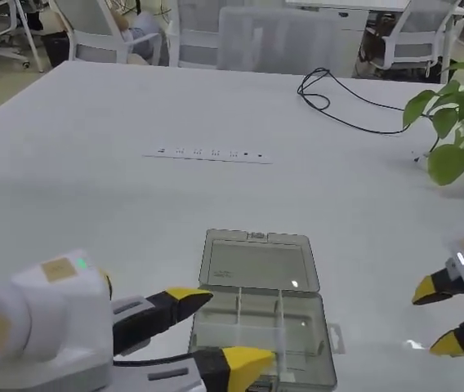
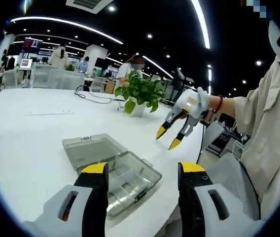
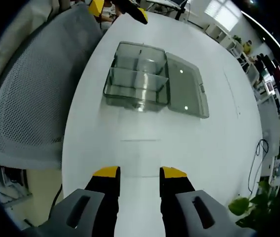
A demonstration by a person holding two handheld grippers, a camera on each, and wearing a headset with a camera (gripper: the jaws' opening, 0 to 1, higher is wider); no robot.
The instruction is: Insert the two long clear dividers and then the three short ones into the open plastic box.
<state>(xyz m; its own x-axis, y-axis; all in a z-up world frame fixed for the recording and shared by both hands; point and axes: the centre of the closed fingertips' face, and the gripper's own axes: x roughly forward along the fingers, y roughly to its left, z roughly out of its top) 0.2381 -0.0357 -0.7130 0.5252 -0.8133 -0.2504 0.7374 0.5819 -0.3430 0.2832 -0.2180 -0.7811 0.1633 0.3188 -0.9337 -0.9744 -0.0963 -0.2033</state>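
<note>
The box [image 1: 261,327] lies open on the surface [image 1: 134,204], with dividers [image 1: 258,314] standing inside. The left hand-held gripper [image 1: 238,327] gapes empty at its left edge. The right hand-held gripper [image 1: 426,323] hangs wide and empty, well right. A careless nudge could unseat a divider.

White table [image 1: 93,180] w/ flush power strip [image 1: 207,154] mid-top; black cable [image 1: 301,91] looped far right; green plant [image 1: 448,163] at rt edge; office chairs [image 1: 93,33] behind.

My head view looks down over the worktop [image 1: 93,196] from its near edge; left gripper view and right gripper view face the box [image 1: 256,265] from opposite sides, near.
</note>
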